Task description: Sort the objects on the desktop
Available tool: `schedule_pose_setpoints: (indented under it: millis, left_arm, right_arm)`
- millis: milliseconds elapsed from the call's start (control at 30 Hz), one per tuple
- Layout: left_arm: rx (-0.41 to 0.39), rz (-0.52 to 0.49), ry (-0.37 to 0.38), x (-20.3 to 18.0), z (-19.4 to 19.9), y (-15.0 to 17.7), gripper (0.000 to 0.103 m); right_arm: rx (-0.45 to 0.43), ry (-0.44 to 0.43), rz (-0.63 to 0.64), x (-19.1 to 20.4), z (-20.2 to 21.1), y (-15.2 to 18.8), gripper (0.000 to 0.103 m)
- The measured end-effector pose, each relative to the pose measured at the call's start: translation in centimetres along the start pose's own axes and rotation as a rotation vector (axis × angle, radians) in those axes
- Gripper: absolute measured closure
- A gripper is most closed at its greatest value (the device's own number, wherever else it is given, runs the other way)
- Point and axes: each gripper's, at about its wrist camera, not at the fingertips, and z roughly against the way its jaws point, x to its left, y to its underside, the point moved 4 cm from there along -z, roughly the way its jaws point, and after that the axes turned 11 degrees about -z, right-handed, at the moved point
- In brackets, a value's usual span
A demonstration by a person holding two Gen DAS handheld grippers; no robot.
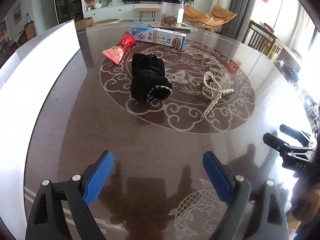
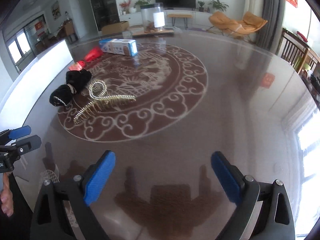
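Daylight from a living room is being reflected off a glossy dark desk (image 1: 152, 140) inlaid with pale fish and cloud patterns. Four loose things are lying on the central medallion: a black velvet scrunchie (image 1: 149, 78), a gold pearl-edged hair claw (image 1: 214, 94) just beside it, a red sachet (image 1: 120, 48) and a blue-and-white medicine box (image 1: 160, 37) further back. A white bin wall (image 1: 38, 76) is seen at the desk's left edge.

The left hand-held gripper (image 1: 158, 177) is being held wide open over bare desk, nothing between its blue pads. The right hand-held gripper (image 2: 163, 177) is likewise being held open and empty.

The scrunchie is judged soft and light, best pinched across its bunched middle. The claw is judged stiff, slippery and fragile, best taken across its spine.
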Motion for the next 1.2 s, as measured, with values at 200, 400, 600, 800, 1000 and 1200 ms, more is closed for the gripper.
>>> schedule_pose_setpoints:
  millis: [200, 400, 600, 800, 1000, 1200]
  left_arm:
    - [-0.023, -0.005, -0.041, 0.9, -0.8, 1.4, 0.012]
    - [-0.046, 0.006, -0.083, 1.6, -1.5, 1.1, 0.008]
    - [-0.033, 0.024, -0.088, 2.1, -2.0, 1.0, 0.0]
    - [-0.035, 0.024, -0.091, 2.0, -2.0, 1.0, 0.0]
    - [-0.036, 0.028, -0.094, 1.9, -1.9, 1.1, 0.0]
    - [-0.033, 0.029, -0.095, 2.0, -1.9, 1.1, 0.0]
  right_arm:
    - [-0.044, 0.024, 0.039, 1.7, 0.1, 0.5, 0.004]
    - [-0.062, 0.051, 0.127, 3.4, -0.3, 1.0, 0.0]
    - [-0.043, 0.03, 0.098, 2.9, -0.7, 1.0, 0.0]
    - [-0.043, 0.03, 0.098, 3.0, -0.8, 1.0, 0.0]
    - [-0.043, 0.03, 0.098, 3.0, -0.8, 1.0, 0.0]
    - [-0.043, 0.03, 0.098, 3.0, -0.8, 0.9, 0.0]
